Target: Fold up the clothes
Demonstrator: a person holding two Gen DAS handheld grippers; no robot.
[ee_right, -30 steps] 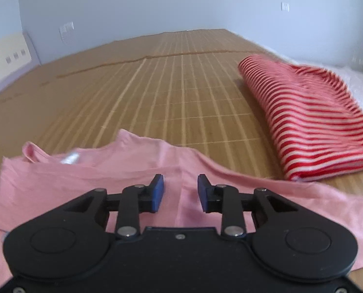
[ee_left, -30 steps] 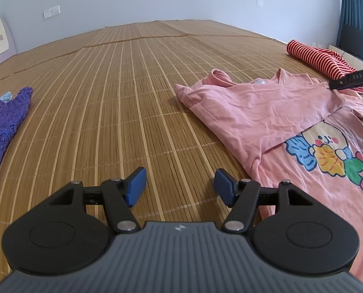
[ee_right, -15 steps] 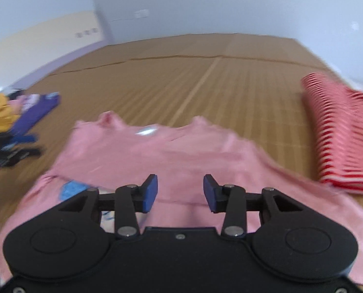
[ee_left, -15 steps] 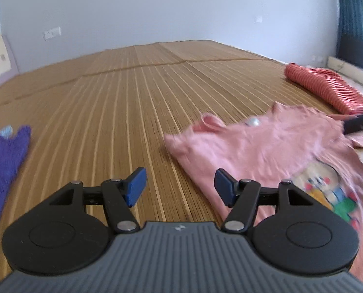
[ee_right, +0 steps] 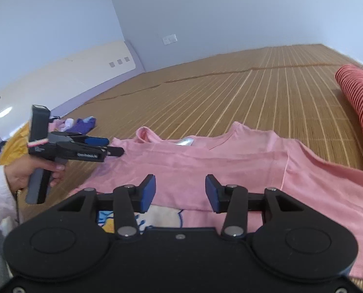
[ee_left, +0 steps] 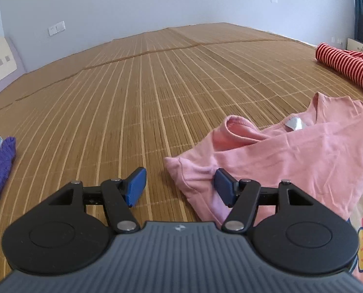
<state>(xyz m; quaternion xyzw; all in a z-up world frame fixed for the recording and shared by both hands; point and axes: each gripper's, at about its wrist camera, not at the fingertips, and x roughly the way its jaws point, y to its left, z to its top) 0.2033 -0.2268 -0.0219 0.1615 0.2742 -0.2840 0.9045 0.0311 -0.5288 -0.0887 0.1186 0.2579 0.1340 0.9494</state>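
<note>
Pink shirt [ee_right: 230,161] flat on mat [ee_left: 157,92], striped garment [ee_right: 357,102] beside it

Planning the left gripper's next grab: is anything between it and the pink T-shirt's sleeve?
Nothing visible. The open left gripper faces the sleeve edge of the pink T-shirt; only bare bamboo mat lies between.
</note>
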